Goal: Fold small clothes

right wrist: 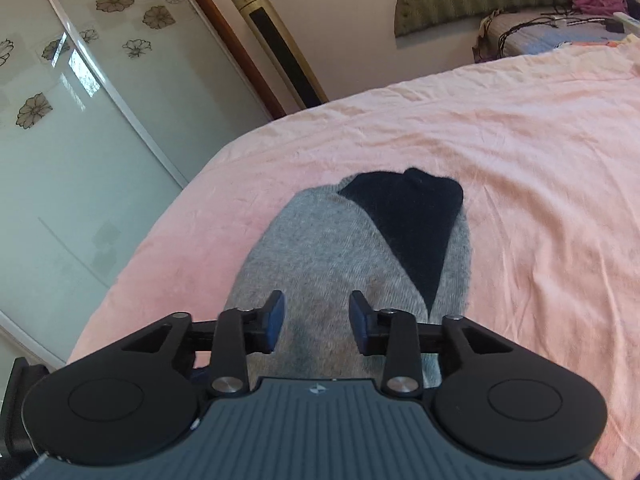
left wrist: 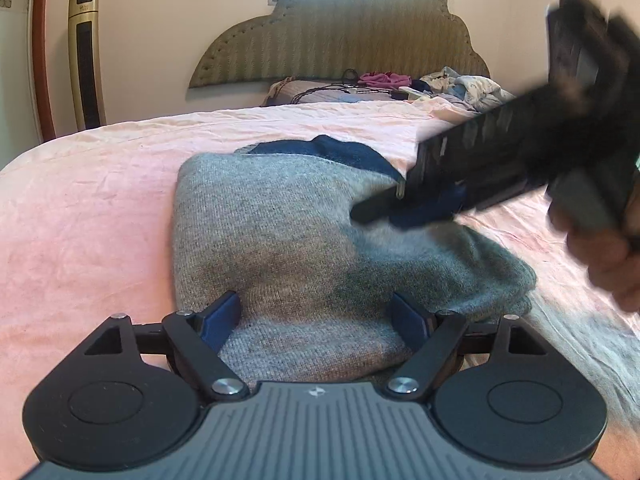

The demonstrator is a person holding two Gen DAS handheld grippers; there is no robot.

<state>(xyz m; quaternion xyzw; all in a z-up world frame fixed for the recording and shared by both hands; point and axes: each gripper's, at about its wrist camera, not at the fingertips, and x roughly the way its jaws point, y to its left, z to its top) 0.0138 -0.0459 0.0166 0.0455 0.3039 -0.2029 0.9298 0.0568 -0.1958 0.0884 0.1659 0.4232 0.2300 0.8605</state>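
Grey knit with a dark navy panel: one small sweater (left wrist: 288, 240) lies folded into a compact bundle on the pink bed sheet (left wrist: 88, 208), near the middle of the bed. From the right wrist view the navy patch sits toward one o'clock on the bundle, the grey body running down to six o'clock under our tool.

We hold one pair of tongs in each hand, two in all. Our left tongs (left wrist: 316, 316) are spread wide just above the near grey edge, at six o'clock in their own view, with nothing pinched between the blue pads. Our right tongs (right wrist: 317, 322) are partly spread over the grey knit, pads clear of the cloth as far as we can tell; in the left view they cross in from three o'clock, blurred, tips near the navy part.

We judge the sweater to be light, soft and thick, with no stiffness of its own. It will sag and the layers may slide apart if we lift from one point only. The knit looks fuzzy, so the pads should bite well, not slip. We would take hold at a folded edge, gathering all the layers, one pair of tongs at each end of that edge.

At twelve o'clock, by the headboard (left wrist: 340, 40), lies a loose heap of other clothes (left wrist: 460, 84), too jumbled to count.
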